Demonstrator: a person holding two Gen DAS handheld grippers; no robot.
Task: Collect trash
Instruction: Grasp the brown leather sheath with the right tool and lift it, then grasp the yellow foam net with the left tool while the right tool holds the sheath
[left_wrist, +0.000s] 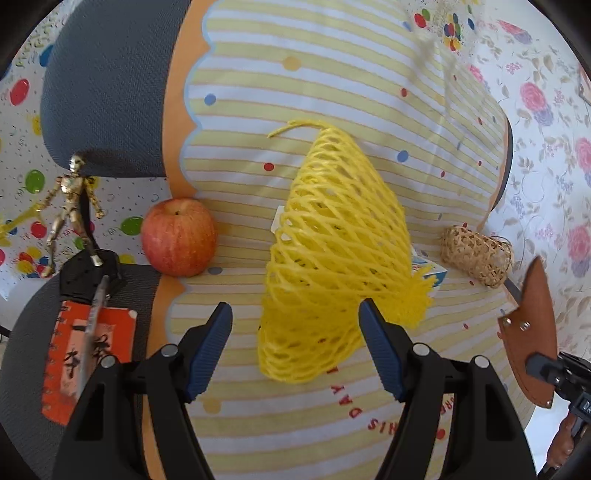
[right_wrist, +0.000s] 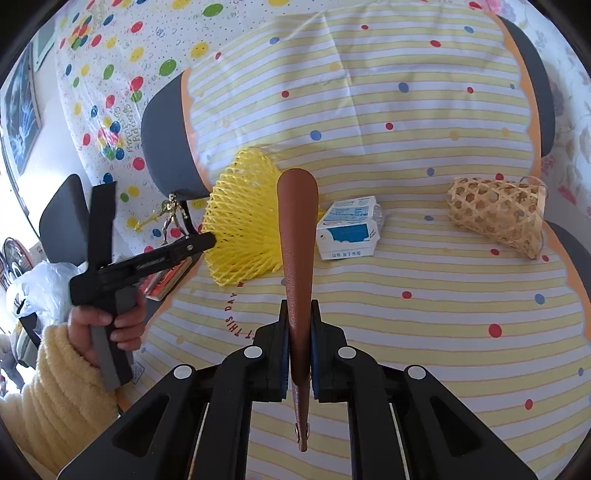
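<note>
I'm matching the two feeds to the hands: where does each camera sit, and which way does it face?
Left wrist: sits on the left gripper, facing forward and down at the yellow foam net on the striped cloth; its open fingers show.
Right wrist: sits on the right gripper, shut on a brown leather sheath; the person's left hand shows.
Shared: net, sheath, milk carton, woven basket, gold figurine.

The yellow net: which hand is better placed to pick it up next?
Left. The left claw is open with the net right at its fingertips. The right claw is shut on a brown sheath, so it is occupied.
</note>
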